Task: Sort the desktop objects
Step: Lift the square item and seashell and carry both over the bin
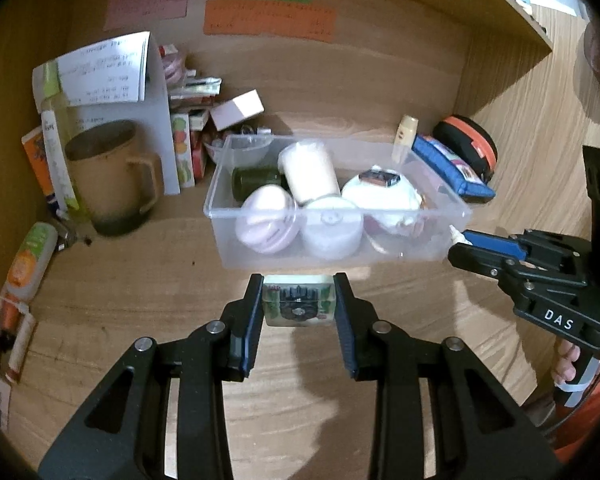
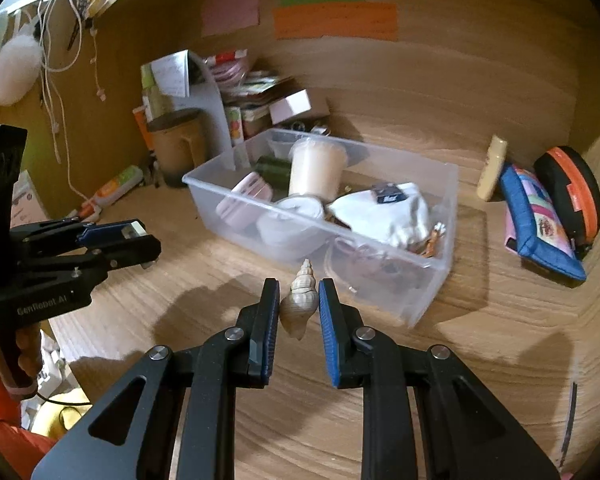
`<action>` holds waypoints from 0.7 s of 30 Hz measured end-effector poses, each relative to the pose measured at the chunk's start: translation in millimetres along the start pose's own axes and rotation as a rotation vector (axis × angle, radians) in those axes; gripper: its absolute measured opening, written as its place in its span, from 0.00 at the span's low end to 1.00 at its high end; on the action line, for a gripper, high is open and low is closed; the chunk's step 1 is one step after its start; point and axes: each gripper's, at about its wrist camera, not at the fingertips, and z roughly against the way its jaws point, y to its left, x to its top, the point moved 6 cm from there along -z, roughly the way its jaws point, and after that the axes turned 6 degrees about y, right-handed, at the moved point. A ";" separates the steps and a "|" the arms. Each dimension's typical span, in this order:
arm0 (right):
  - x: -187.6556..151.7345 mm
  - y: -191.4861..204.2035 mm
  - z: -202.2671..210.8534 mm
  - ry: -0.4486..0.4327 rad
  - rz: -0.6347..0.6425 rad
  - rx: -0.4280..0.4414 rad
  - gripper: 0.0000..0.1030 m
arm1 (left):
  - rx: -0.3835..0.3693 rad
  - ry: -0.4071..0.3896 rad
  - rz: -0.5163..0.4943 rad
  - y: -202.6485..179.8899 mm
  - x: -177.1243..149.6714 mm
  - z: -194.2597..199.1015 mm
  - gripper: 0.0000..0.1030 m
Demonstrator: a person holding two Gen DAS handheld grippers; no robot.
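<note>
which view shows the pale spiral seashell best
The right wrist view: the pale spiral seashell sits whole between the right gripper pads. The left wrist view shows only its white tip poking out.

The clear plastic bin [image 1: 440, 208] holds a cream jar [image 1: 310, 172], a pale pink round case [image 1: 266, 220] and a dark green bottle [image 1: 256, 180]. The desk [image 1: 148, 280] is light wood grain. A blue pouch [image 2: 540, 224] has pink lining; the round case [image 2: 572, 192] is black with orange trim. The shell [image 2: 300, 300] is beige.
</note>
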 end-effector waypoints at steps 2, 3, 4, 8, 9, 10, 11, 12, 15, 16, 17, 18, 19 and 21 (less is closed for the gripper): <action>3.4 -3.5 3.1 -0.013 0.000 -0.002 0.18 | -0.008 -0.009 0.002 -0.4 7.2 0.4 0.32; 5.0 -5.1 4.0 -0.018 -0.001 -0.001 0.18 | -0.013 -0.012 0.000 -0.8 10.4 0.3 0.32; 7.2 -6.0 5.1 -0.024 -0.002 0.002 0.18 | -0.013 -0.016 -0.005 -1.2 14.0 -0.2 0.32; 17.9 -9.3 11.8 -0.056 -0.015 0.017 0.18 | -0.007 -0.022 -0.024 -2.5 27.3 -4.0 0.32; 20.9 -9.8 13.9 -0.066 -0.019 0.024 0.18 | -0.014 -0.024 -0.024 -2.7 31.8 -4.9 0.32; 24.3 -10.9 16.5 -0.079 -0.026 0.031 0.18 | -0.018 -0.027 -0.026 -2.8 35.0 -4.9 0.32; 27.9 -11.8 19.3 -0.091 -0.030 0.037 0.18 | -0.023 -0.031 -0.028 -3.2 38.5 -5.0 0.32; 31.0 -12.4 21.5 -0.100 -0.030 0.036 0.18 | -0.027 -0.037 -0.029 -3.5 43.0 -5.0 0.32; 41.1 -14.1 28.6 -0.129 -0.027 0.030 0.18 | -0.039 -0.049 -0.032 -4.3 53.5 -4.8 0.32; 44.1 -14.8 29.6 -0.134 -0.027 0.028 0.18 | -0.043 -0.053 -0.036 -4.9 57.9 -5.0 0.32; 46.8 -15.5 30.0 -0.138 -0.025 0.025 0.18 | -0.046 -0.056 -0.041 -5.3 61.5 -5.5 0.32; 49.1 -16.2 30.3 -0.142 -0.024 0.020 0.18 | -0.047 -0.059 -0.046 -5.5 65.7 -6.3 0.32; 51.8 -17.2 30.0 -0.145 -0.023 0.014 0.18 | -0.048 -0.062 -0.050 -5.6 70.3 -7.3 0.32; 57.3 -19.3 27.6 -0.147 -0.022 0.012 0.18 | -0.056 -0.066 -0.056 -5.9 80.1 -10.5 0.32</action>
